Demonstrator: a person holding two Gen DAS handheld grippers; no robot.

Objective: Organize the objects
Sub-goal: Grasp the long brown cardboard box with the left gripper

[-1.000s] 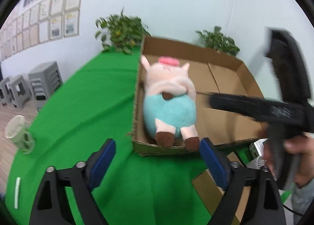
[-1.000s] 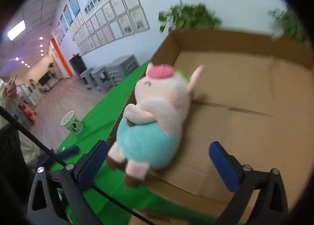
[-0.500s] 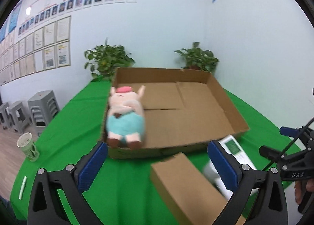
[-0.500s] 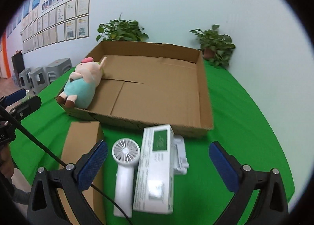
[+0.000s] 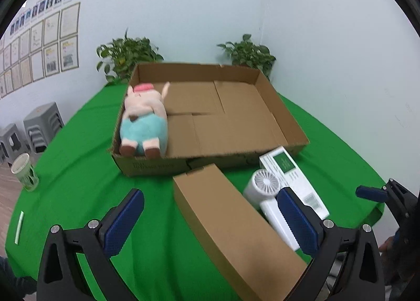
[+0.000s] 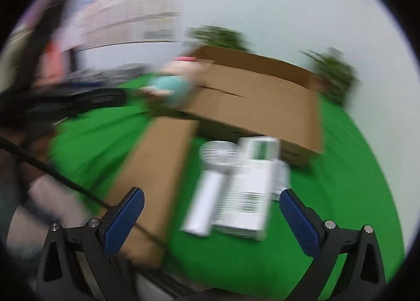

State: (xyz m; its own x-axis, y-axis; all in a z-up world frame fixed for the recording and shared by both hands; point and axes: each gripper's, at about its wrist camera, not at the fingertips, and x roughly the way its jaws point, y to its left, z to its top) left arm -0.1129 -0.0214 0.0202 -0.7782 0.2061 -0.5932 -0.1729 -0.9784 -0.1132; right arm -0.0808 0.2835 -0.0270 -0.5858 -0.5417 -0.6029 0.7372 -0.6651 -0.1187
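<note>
Green cloth-covered desk [image 5: 78,169] against a pale wall; the plush pig [image 5: 143,122], soft and rounded, now lies in the far-left corner of the shallow corrugated tray [image 5: 283,119]. Both tools have pulled back from it, so one item reads as stowed. Left tool [image 5: 210,222] and right tool [image 6: 210,222] gape wide, empty; the flat brown box [image 5: 236,224], white fan [image 5: 265,185] and white carton [image 5: 294,177] wait nearside.

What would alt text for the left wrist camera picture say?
A plush pig lies in the left end of a shallow cardboard tray on a green table. In front of the tray lie a closed brown box, a white handheld fan and a white-and-green carton, beyond the left gripper with its jaws wide open.
</note>
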